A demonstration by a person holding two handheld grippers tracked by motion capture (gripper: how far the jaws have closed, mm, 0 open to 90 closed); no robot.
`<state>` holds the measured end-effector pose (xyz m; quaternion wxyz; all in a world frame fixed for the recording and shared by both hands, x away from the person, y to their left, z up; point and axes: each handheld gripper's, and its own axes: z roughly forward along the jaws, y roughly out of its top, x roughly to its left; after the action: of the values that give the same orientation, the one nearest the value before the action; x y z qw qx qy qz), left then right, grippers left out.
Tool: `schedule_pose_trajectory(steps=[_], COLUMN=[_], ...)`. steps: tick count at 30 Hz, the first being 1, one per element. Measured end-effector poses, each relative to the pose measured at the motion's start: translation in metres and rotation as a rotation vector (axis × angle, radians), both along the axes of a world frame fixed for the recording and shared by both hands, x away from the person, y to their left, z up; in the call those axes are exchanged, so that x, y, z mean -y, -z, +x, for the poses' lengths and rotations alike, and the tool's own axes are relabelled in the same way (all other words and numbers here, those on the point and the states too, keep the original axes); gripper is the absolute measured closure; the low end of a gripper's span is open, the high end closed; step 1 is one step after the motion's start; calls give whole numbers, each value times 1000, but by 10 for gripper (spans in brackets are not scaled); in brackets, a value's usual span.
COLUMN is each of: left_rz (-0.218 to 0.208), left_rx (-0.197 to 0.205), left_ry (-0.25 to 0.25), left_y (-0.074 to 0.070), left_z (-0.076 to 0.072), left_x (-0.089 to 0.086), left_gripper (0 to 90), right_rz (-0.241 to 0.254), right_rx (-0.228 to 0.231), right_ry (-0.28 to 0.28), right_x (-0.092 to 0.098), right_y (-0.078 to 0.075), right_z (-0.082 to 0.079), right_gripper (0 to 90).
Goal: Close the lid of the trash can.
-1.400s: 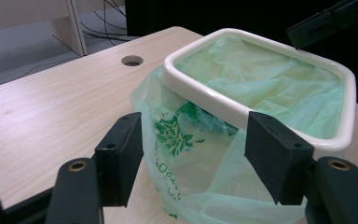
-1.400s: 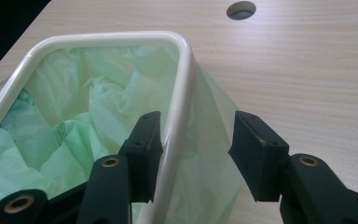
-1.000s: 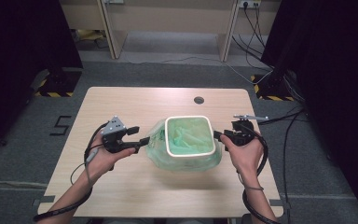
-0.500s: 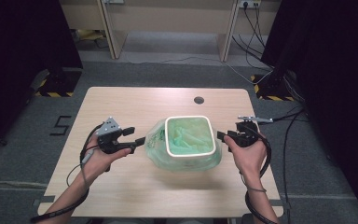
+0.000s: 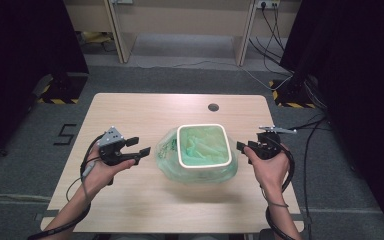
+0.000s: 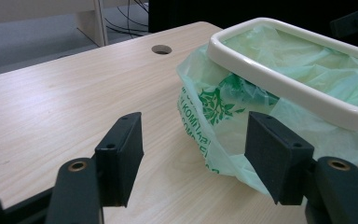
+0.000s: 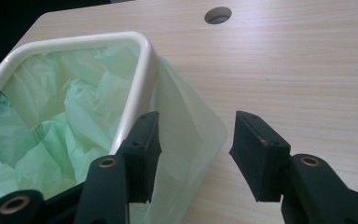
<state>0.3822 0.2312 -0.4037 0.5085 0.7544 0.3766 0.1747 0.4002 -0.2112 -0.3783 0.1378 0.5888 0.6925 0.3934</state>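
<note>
A small bin with a white rim (image 5: 203,127) stands mid-table, lined with a pale green bag (image 5: 167,150) whose edge hangs over the outside. My left gripper (image 5: 141,148) is held just left of the bag, open, its jaws aimed at the bag's printed side (image 6: 205,107) with nothing between them. On the bin's right side my right gripper (image 5: 240,146) is open too. In the right gripper view its jaws (image 7: 196,135) stand around the bag's overhang (image 7: 186,121), one jaw in front of the rim (image 7: 140,70), pads not pressing.
The wooden table (image 5: 145,110) has a round cable hole (image 5: 213,107) behind the bin. Cables trail from both grippers. Grey floor, desk legs and loose cords lie beyond the far edge.
My left gripper has drawn back a little to the left, away from the bag. The right gripper has eased slightly right. The bin has not moved.
</note>
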Motion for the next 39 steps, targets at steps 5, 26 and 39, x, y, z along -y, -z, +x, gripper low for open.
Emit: schedule_pose_trajectory(steps=[5, 26, 39], left_rz=[-1, -7, -19], left_rx=[0, -13, -31], left_ry=[-7, -79, -132], left_y=[1, 11, 25], left_z=[0, -5, -11], left_x=[-4, -34, -55], left_gripper=[360, 360, 360], right_rz=[-3, -10, -10], right_rx=[4, 40, 47], right_ry=[6, 41, 66], right_x=[3, 23, 33], right_y=[2, 15, 31], right_z=[-1, -12, -20], right_gripper=[509, 494, 486])
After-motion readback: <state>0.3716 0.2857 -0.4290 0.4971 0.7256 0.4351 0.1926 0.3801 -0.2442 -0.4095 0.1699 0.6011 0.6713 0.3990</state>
